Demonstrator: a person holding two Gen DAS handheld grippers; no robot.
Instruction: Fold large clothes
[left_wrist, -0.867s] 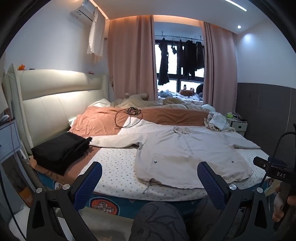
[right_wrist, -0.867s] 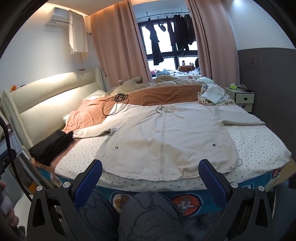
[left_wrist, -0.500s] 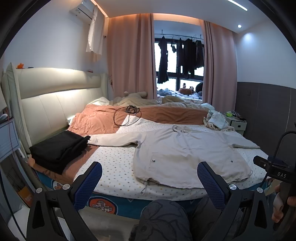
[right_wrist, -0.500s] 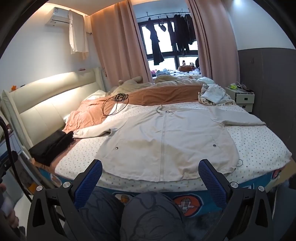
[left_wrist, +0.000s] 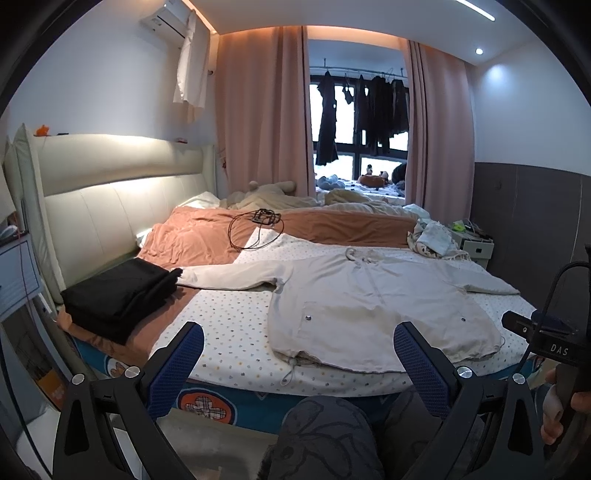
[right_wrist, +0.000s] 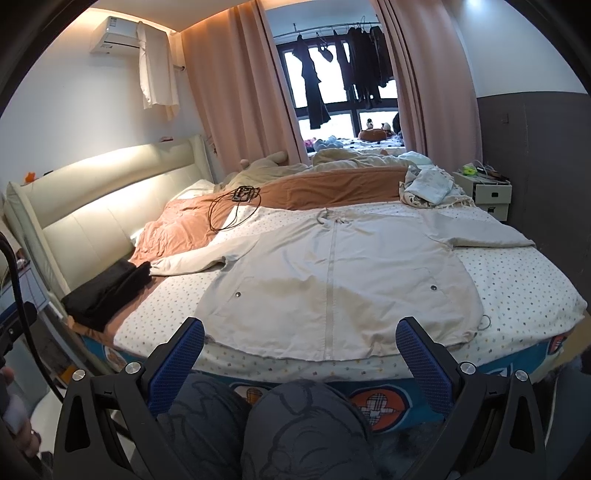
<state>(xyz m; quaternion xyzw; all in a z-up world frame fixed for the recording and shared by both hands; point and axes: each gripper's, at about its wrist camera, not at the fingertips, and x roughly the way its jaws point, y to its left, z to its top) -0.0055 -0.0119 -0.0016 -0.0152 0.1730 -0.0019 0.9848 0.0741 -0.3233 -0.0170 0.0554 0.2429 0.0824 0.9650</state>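
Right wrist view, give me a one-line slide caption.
Open right gripper faces a beige jacket spread flat on the bed, unfolded.

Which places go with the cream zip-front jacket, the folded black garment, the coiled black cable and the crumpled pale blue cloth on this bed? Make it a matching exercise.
1. cream zip-front jacket
2. folded black garment
3. coiled black cable
4. crumpled pale blue cloth

A. on the orange blanket
B. far right corner, near the nightstand
C. spread flat on the dotted sheet
D. left edge, by the headboard

Pairs: 1-C, 2-D, 3-A, 4-B
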